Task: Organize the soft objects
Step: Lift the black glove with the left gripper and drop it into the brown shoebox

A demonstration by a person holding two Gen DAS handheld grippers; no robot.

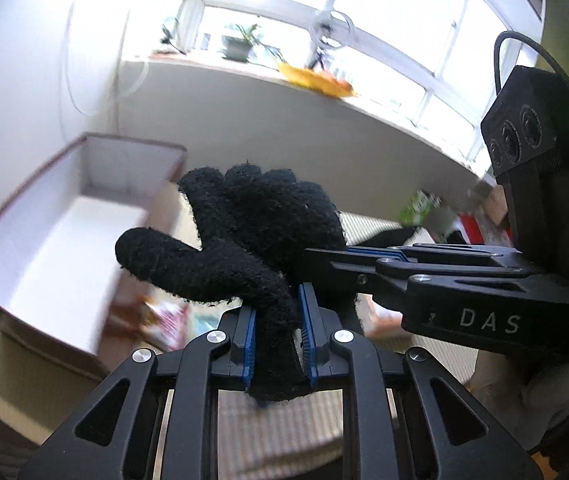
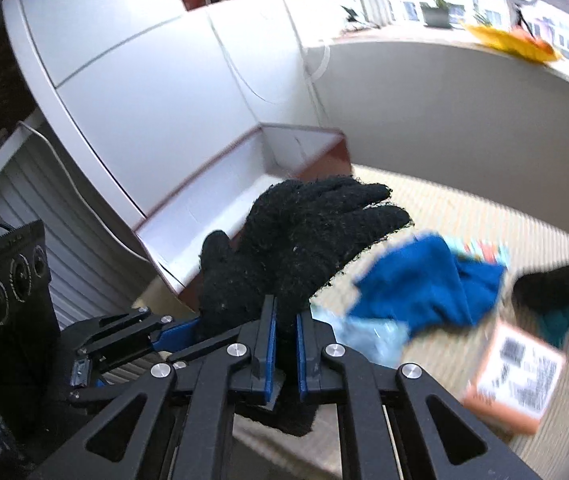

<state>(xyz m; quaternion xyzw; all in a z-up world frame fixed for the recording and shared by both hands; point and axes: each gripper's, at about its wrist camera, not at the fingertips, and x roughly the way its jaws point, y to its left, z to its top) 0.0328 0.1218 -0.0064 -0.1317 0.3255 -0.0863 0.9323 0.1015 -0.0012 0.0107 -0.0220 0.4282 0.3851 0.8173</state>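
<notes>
A black knit glove (image 1: 252,232) is held in the air by both grippers. My left gripper (image 1: 277,320) is shut on its cuff, thumb pointing left. My right gripper (image 2: 284,340) is shut on the same glove (image 2: 304,240); it also shows in the left wrist view (image 1: 364,258), clamped on the glove's right side. The left gripper shows in the right wrist view (image 2: 172,330) at the glove's left side. An open white box with brown rim (image 1: 56,248) stands left of the glove; in the right wrist view the box (image 2: 220,200) lies behind it.
A blue cloth (image 2: 428,280), a dark sock (image 2: 552,280), a light plastic bag (image 2: 364,336) and an orange labelled package (image 2: 512,392) lie on the striped surface (image 2: 464,208) at right. White cabinets (image 2: 144,80) stand behind the box. A windowsill with plants (image 1: 240,44) runs along the back.
</notes>
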